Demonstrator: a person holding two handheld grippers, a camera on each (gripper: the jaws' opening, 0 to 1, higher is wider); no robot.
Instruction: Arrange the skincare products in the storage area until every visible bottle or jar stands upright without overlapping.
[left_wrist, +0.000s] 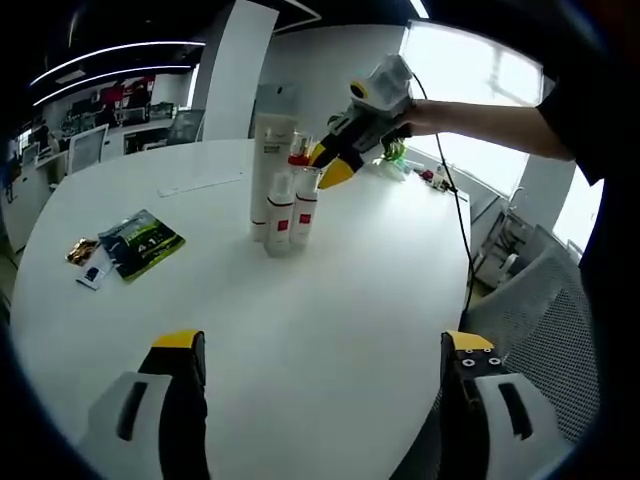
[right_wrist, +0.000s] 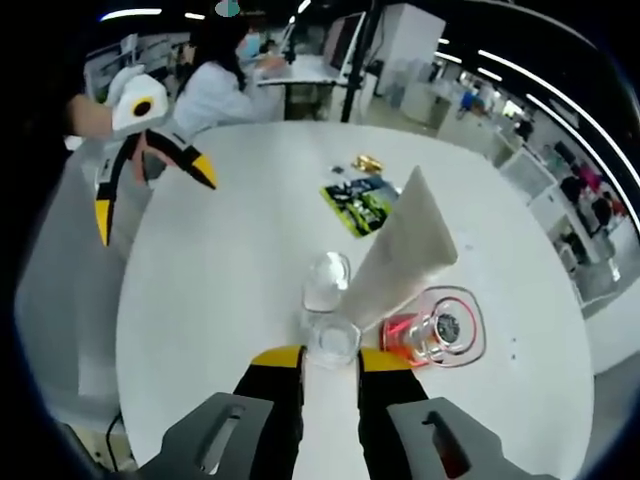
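White round table (left_wrist: 330, 330) holds the skincare bottles (left_wrist: 283, 195) at 12 o'clock, upright, touching. Right gripper (right_wrist: 330, 358) clenched on a clear-capped bottle (right_wrist: 331, 340). Left gripper (left_wrist: 325, 350) released, nothing btwn jaws.

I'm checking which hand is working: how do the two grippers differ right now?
The left gripper hangs above the round white table with jaws spread wide and empty; the right gripper has its jaws closed on a clear-capped white bottle in the bottle cluster. Both have yellow-tipped black jaws.
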